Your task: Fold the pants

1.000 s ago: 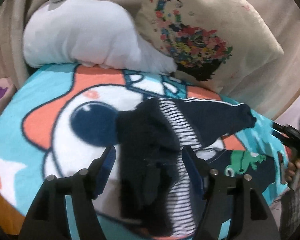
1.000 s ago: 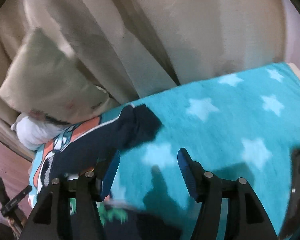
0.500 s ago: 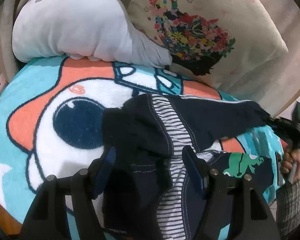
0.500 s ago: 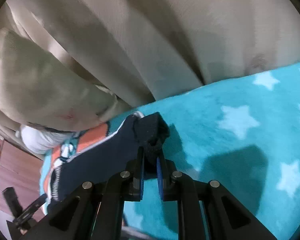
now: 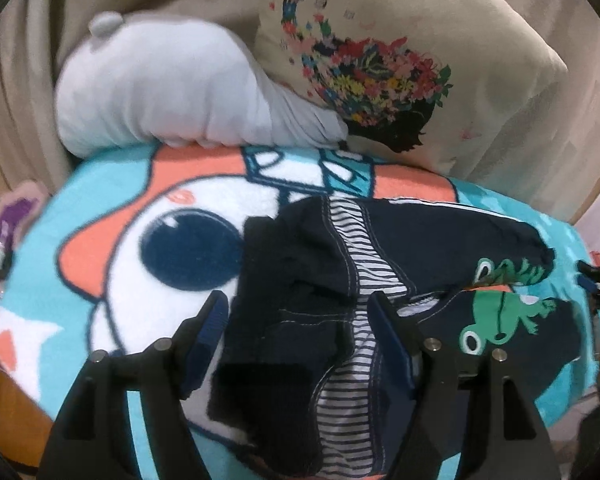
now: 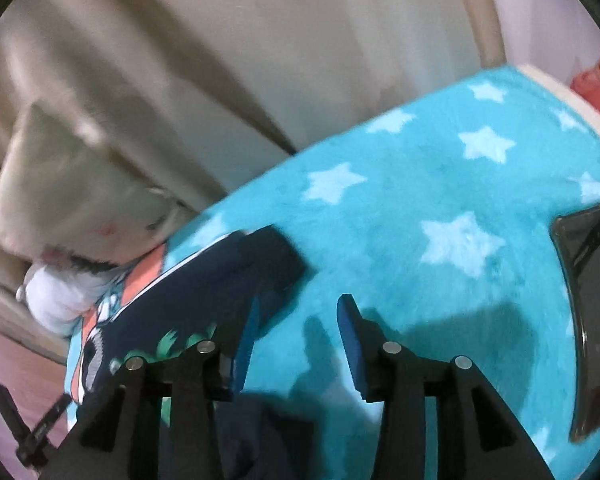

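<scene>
The cartoon blanket (image 5: 112,264) covers the bed, and the navy pants (image 5: 300,300) with frog prints lie spread on its middle. Behind the pants rest a flowered cushion (image 5: 400,60) and a grey plush pillow (image 5: 164,92). The left gripper (image 5: 298,320) hovers over the pants, jaws wide apart, holding nothing. The right gripper (image 6: 296,330), at the leg end of the pants, also stands open and empty.
</scene>
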